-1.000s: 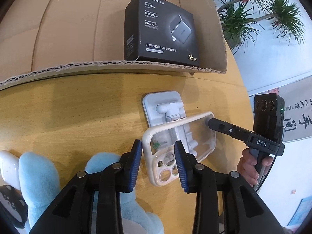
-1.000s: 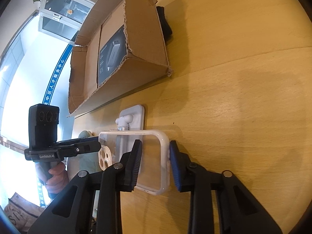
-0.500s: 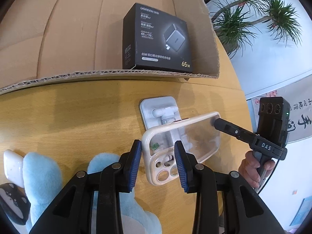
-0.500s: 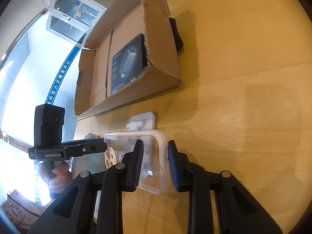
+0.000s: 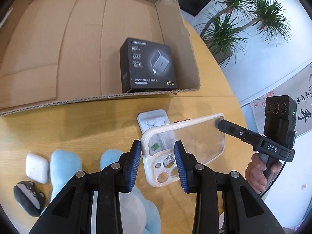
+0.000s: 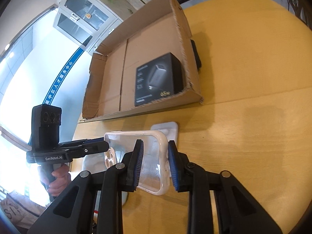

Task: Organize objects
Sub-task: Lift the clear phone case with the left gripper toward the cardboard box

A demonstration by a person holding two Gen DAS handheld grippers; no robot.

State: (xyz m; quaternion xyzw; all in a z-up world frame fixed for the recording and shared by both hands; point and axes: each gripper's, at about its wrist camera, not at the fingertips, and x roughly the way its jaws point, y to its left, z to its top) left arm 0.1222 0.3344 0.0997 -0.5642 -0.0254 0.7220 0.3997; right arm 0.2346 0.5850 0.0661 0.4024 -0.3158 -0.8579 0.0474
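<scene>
A clear phone case (image 5: 187,140) with a cream rim hangs above the wooden table, held at both ends. My left gripper (image 5: 158,163) is shut on its camera-hole end. My right gripper (image 6: 154,163) is shut on its other end, also seen in the left wrist view (image 5: 220,124). The case (image 6: 152,156) is lifted above a white tray with plug parts (image 5: 154,119). An open cardboard box (image 5: 78,48) lies beyond, with a black charger box (image 5: 146,66) in its near right corner.
A blue plush toy (image 5: 64,167), a white earbud case (image 5: 36,167) and a small dark grey toy (image 5: 27,197) lie at the near left. A dark object (image 6: 196,52) sits behind the box's right wall. Potted plants (image 5: 243,19) stand past the table edge.
Both grippers have risen with the phone case, lifting it off the white tray. The box floor shows more from above, and the earbud case has come into full view.
</scene>
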